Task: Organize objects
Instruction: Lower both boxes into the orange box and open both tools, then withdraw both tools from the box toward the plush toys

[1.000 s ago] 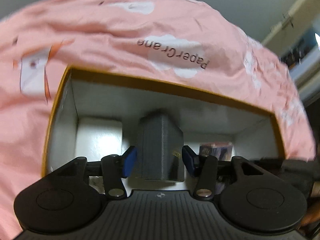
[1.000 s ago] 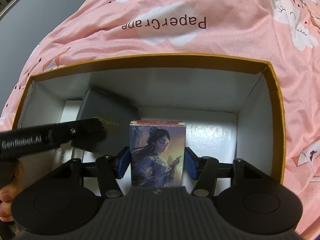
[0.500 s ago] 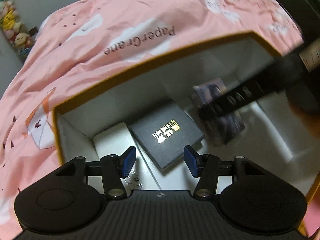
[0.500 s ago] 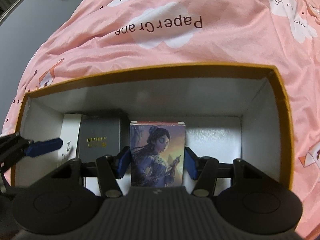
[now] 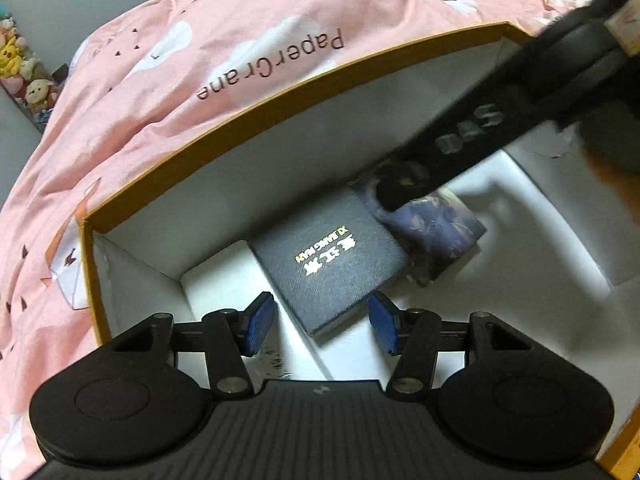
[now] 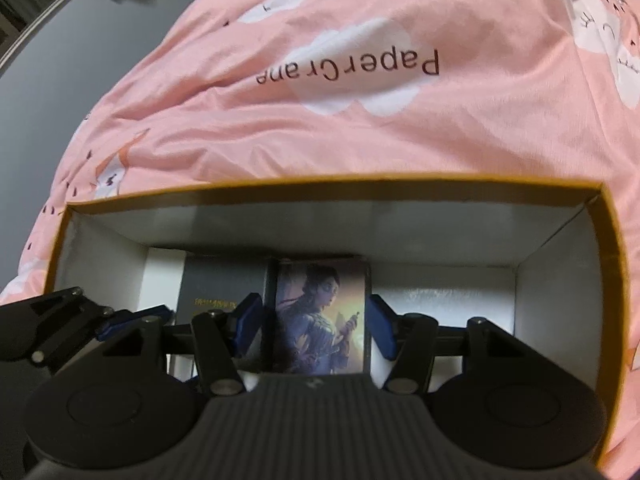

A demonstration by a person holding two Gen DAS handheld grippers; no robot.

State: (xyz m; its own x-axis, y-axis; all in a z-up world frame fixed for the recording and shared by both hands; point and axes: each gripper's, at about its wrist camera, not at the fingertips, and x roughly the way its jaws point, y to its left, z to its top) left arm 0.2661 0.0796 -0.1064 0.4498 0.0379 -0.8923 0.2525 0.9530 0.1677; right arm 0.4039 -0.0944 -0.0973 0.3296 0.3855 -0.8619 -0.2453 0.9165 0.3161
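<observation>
A dark grey box with gold lettering (image 5: 330, 264) lies flat on the floor of an orange-rimmed cardboard box (image 5: 280, 92). My left gripper (image 5: 320, 328) is open and empty above its near edge. Next to it lies an illustrated card box with a woman's picture (image 5: 440, 236), also in the right wrist view (image 6: 322, 320). My right gripper (image 6: 316, 326) is open around the card box, its pads slightly clear of the sides. The grey box (image 6: 224, 288) sits just left of it. The right gripper's black body (image 5: 500, 120) crosses the left wrist view.
The cardboard box (image 6: 320, 186) rests on a pink quilt (image 6: 360, 120) printed "PaperCrane". White foam inserts (image 5: 216, 284) line the box floor. Plush toys (image 5: 24, 76) stand far left beyond the bed. My left gripper's fingers (image 6: 52, 328) show at the right wrist view's left edge.
My left gripper let go of the grey box, which now lies flat, and drew back. My right gripper has opened off the card box and pulled back a little.
</observation>
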